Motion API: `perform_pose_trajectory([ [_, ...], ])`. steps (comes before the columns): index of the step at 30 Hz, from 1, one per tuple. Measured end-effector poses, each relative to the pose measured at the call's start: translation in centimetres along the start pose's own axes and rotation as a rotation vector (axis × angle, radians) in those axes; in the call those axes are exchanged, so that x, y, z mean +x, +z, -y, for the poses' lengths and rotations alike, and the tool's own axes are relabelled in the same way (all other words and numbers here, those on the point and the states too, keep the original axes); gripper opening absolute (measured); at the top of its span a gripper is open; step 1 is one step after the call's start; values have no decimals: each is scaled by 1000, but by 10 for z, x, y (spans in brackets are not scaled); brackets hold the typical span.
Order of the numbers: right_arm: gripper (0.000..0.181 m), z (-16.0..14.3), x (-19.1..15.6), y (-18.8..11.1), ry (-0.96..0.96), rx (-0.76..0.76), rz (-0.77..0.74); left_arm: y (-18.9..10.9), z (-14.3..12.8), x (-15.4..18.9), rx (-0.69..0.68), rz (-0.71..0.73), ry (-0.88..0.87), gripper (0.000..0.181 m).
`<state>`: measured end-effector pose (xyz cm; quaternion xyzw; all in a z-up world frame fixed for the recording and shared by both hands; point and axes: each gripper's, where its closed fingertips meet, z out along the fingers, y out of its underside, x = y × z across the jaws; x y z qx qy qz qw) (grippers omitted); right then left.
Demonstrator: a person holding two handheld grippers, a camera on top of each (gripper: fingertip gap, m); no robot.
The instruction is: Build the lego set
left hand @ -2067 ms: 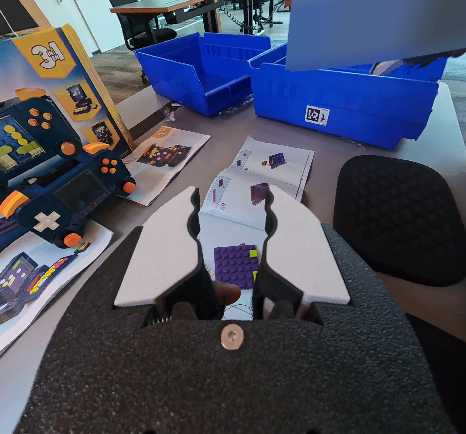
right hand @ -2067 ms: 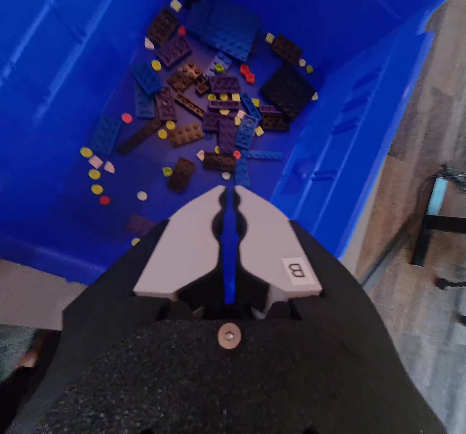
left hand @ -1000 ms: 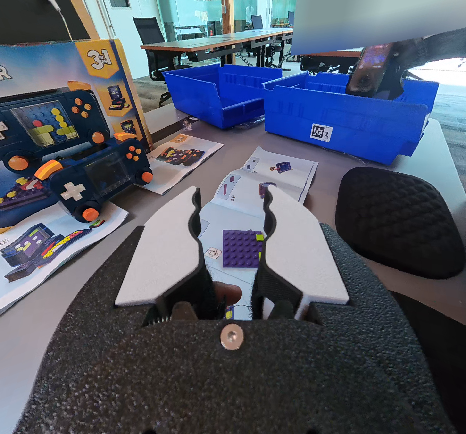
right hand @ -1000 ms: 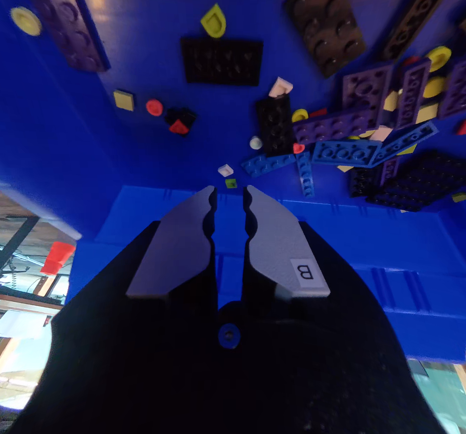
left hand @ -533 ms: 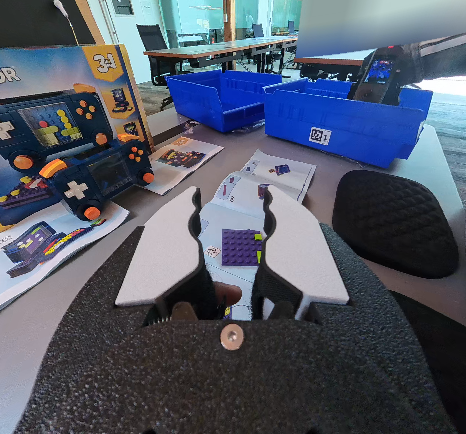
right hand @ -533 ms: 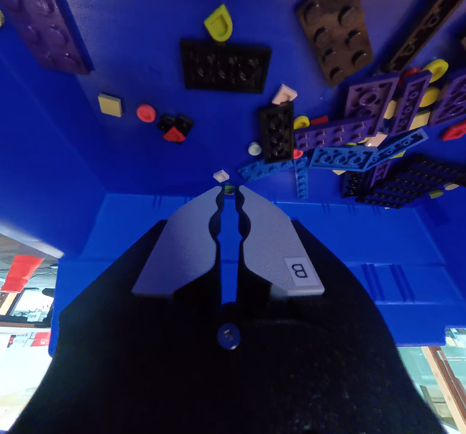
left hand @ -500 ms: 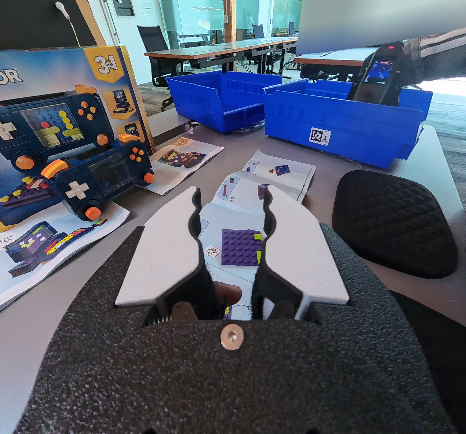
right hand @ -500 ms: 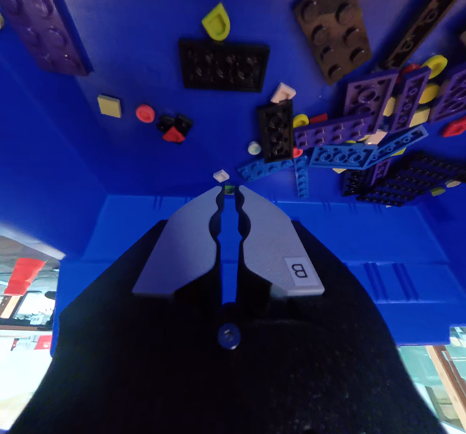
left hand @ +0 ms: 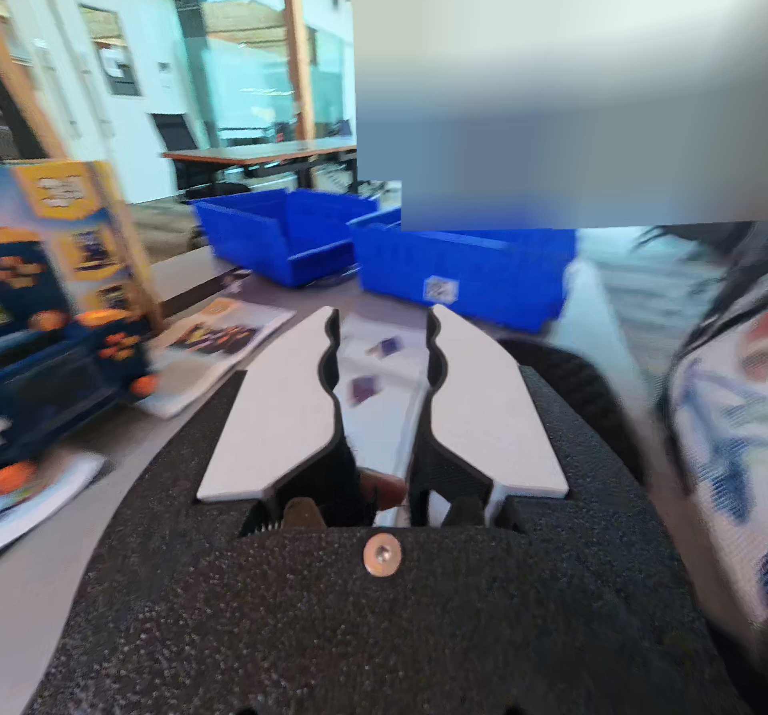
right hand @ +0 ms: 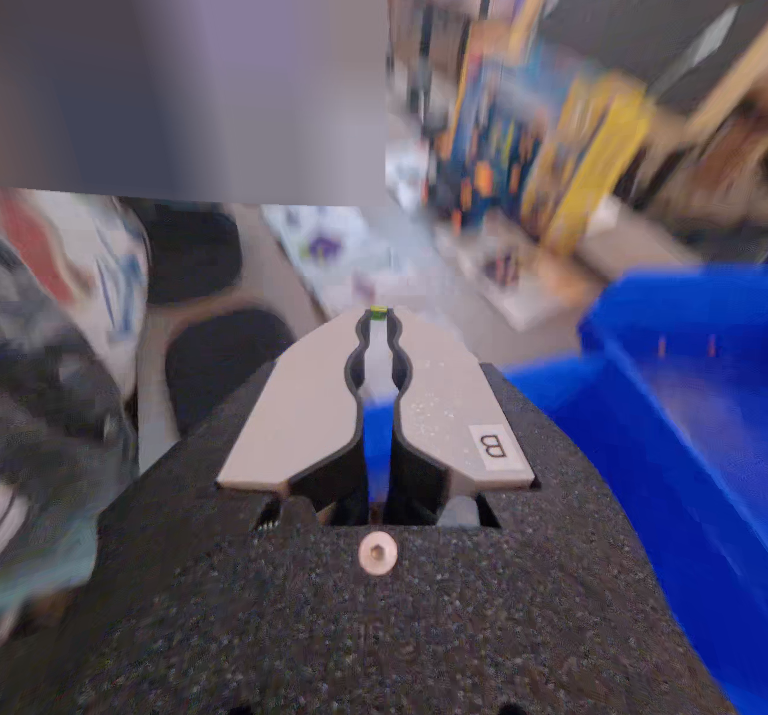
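Observation:
My right gripper [right hand: 378,318] is shut on a small lime-green lego piece [right hand: 378,311] pinched at its fingertips, and holds it in the air over the table beside the blue parts bin [right hand: 673,404]. The view is blurred by motion. A purple blur [right hand: 321,247] lies on the white instruction booklet [right hand: 353,238] ahead; I cannot tell if it is the purple plate. My left gripper [left hand: 382,313] is open and empty, with the booklet [left hand: 374,362] showing between its fingers. The purple plate does not show in the left wrist view.
Two blue bins [left hand: 286,238] [left hand: 457,271] stand at the back of the grey table. The lego box [left hand: 62,246] stands at the left, with leaflets [left hand: 220,333] before it. A black pad [left hand: 582,383] lies at the right, and a person's patterned sleeve [left hand: 727,425] is close by. The gap from one gripper's tips to the other's is roughly 25 cm.
My right gripper shut on the small green piece in the bin, lifted it out and swung toward the table. My left gripper stayed open; its view tilted up off the purple plate.

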<state>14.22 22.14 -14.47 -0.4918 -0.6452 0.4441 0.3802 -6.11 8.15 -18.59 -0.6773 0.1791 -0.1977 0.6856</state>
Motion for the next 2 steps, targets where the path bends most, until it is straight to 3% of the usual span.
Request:
perform_pose_trajectory([
  [2, 7, 47, -27, 16, -76, 297, -4, 20, 19, 26, 117, -192, -232, 26],
])
